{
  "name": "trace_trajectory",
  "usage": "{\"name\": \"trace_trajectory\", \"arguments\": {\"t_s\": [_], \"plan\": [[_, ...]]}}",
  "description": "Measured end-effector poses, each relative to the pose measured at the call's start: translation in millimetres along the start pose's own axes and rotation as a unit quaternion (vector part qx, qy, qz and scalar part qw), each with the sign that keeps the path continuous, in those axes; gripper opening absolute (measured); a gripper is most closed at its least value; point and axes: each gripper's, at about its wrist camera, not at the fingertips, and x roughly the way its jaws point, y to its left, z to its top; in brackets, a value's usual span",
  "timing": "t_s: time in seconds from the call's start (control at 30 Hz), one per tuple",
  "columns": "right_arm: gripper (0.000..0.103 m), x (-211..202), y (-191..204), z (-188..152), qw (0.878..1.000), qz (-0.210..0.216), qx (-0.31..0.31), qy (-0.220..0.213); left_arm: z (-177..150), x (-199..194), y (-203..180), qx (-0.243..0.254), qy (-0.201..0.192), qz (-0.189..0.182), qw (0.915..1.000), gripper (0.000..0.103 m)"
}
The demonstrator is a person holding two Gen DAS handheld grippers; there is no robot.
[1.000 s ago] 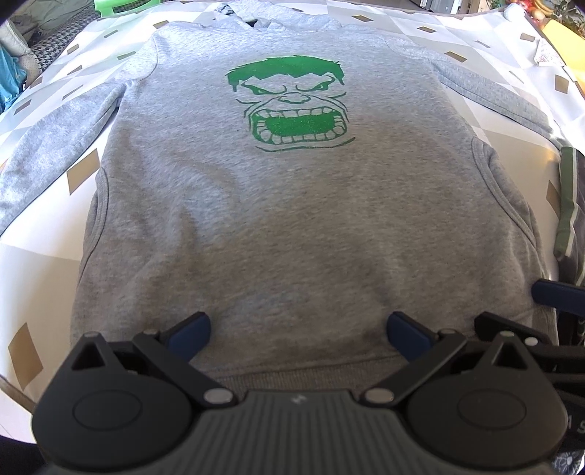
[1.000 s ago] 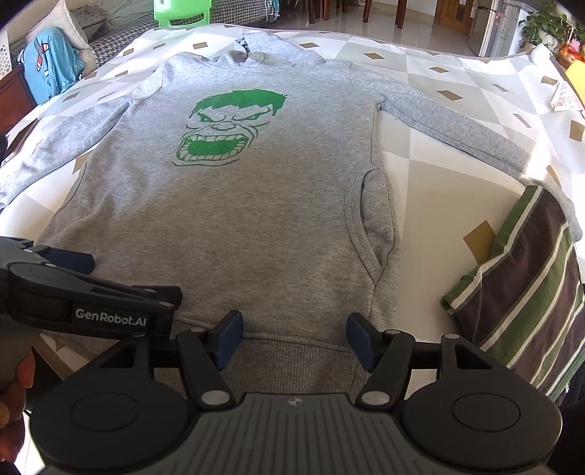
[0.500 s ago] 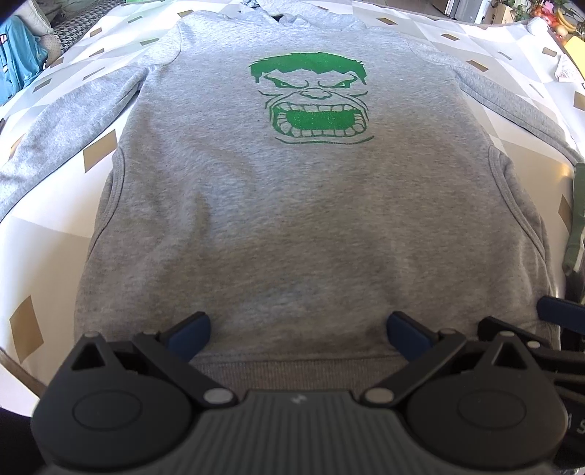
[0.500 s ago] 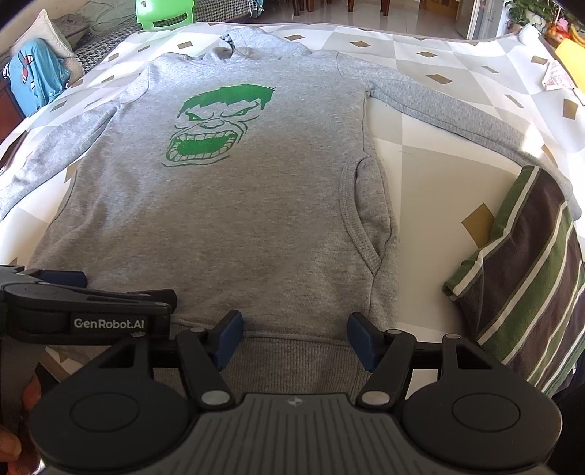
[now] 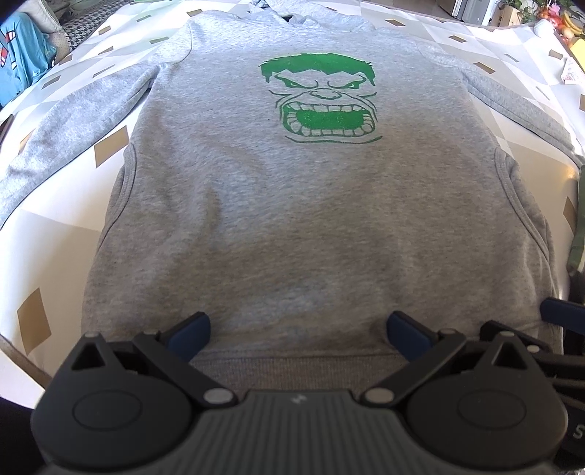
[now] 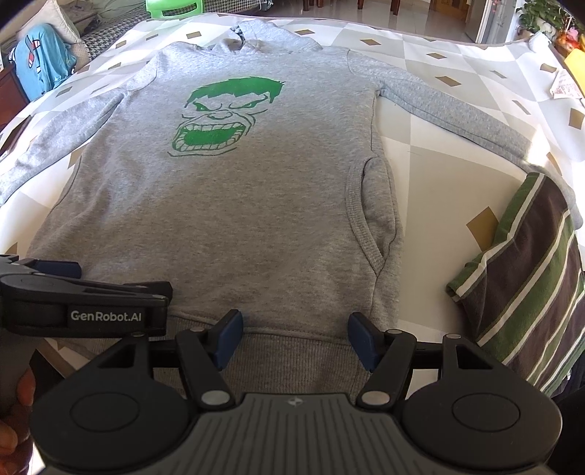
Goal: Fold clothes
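Observation:
A grey hoodie [image 5: 292, 219] [image 6: 256, 212] with a green angry face print [image 5: 321, 98] lies flat, face up, on a white sheet with tan diamonds, both sleeves spread out to the sides. My left gripper [image 5: 298, 334] stands open just above the ribbed hem [image 5: 292, 369], left of centre, nothing between its blue pads. My right gripper [image 6: 294, 338] is open over the hem [image 6: 292, 361] towards the right side, near the pocket opening [image 6: 365, 219]. The left gripper [image 6: 84, 303] also shows at the left of the right wrist view.
A folded garment with green, brown and white stripes [image 6: 530, 263] lies right of the hoodie, partly over its right cuff. A light blue cloth [image 6: 40, 62] sits on a sofa beyond the left edge. A green plastic stool [image 6: 175, 7] stands behind the sheet. A hand [image 6: 14, 409] grips the left tool.
Both views have crept slightly closer to the hoodie and tilted, so the print sits a little lower in frame. Both grippers stay open over the hem.

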Motion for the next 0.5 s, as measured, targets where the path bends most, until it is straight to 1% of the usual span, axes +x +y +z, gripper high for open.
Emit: {"name": "trace_trajectory", "arguments": {"t_s": [0.13,0.23,0.37,0.5], "plan": [[0.064,0.5,2.6,0.4,1.000,0.001,-0.014,0.005,-2.1,-4.0,2.2,-0.002,-0.005,0.002,1.0000,0.103],[0.063,-0.5,5.9,0.0,1.000,-0.002,-0.027,0.008,-5.1,-8.4,2.9,0.001,-0.006,0.012,0.9999,0.103],[0.063,-2.7,6.6,-0.8,1.000,0.006,-0.027,0.013,-9.4,-13.3,5.5,-0.005,-0.007,0.013,0.9999,0.103],[0.063,-4.2,3.8,-0.5,1.000,0.015,-0.014,0.020,-14.8,-17.1,7.1,-0.006,-0.004,0.016,0.9998,0.103]]}}
